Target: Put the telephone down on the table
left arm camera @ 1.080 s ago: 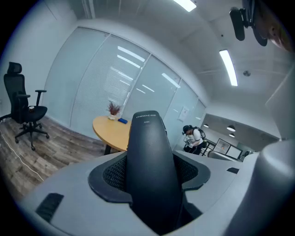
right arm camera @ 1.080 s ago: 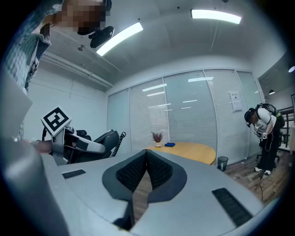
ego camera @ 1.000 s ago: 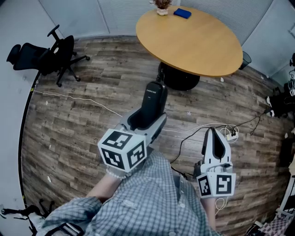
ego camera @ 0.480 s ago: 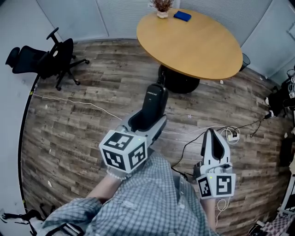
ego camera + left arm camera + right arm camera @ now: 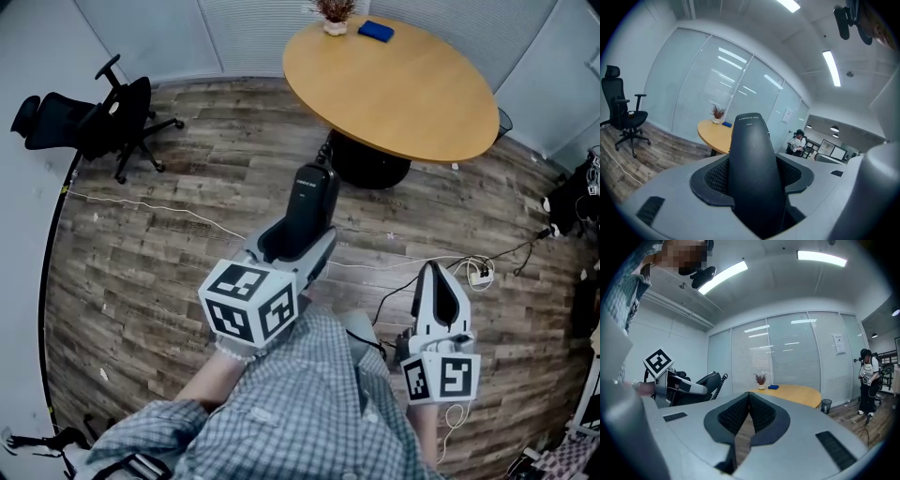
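Observation:
A black telephone handset (image 5: 314, 208) stands up between the jaws of my left gripper (image 5: 296, 246), which is shut on its lower half. It hangs over the wood floor, short of the round wooden table (image 5: 412, 94). In the left gripper view the handset (image 5: 751, 154) fills the middle, with the table (image 5: 714, 134) beyond it. My right gripper (image 5: 435, 274) is lower right, shut, with nothing in it. In the right gripper view its pads (image 5: 759, 414) meet. The left gripper and the handset (image 5: 704, 382) with its coiled cord show at left there.
A small potted plant (image 5: 335, 13) and a blue flat thing (image 5: 375, 30) sit at the table's far edge. A black office chair (image 5: 105, 114) stands at left. Cables and a power strip (image 5: 478, 275) lie on the floor at right. A person (image 5: 867, 380) stands far right.
Both grippers stay almost where they were. The handset's tip has edged slightly toward the table, and the head view has shifted a little.

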Demonstrator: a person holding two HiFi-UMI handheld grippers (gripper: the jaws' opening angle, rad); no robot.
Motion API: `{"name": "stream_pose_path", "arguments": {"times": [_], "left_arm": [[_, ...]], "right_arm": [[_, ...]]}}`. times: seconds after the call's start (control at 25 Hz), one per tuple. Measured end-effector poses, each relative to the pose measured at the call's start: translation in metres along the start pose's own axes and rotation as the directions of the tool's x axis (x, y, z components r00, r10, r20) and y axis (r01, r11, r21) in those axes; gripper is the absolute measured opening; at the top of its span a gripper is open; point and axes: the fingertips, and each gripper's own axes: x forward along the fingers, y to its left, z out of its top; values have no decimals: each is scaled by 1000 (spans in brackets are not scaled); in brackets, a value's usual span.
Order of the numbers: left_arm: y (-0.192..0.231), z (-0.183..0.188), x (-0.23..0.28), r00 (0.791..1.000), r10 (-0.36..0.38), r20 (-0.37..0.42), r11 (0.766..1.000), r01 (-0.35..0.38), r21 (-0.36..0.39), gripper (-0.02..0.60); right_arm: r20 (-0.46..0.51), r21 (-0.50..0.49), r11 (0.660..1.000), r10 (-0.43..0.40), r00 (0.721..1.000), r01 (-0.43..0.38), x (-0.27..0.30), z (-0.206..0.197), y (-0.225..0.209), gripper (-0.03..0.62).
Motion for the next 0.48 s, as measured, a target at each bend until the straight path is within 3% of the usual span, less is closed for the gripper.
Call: {"name": "stream_pose_path", "arguments": {"times": [0.28,0.48], "left_arm": [[17,5,9,999,39,3,999,-39,-14,279],[28,16,28,997,82,6,996,-82,-23,279]], "right_arm": [[-11,11,999,31,999,-31,25,-5,-3,8],[-20,15,995,101,995,-101,62,-5,-10,8]]}}
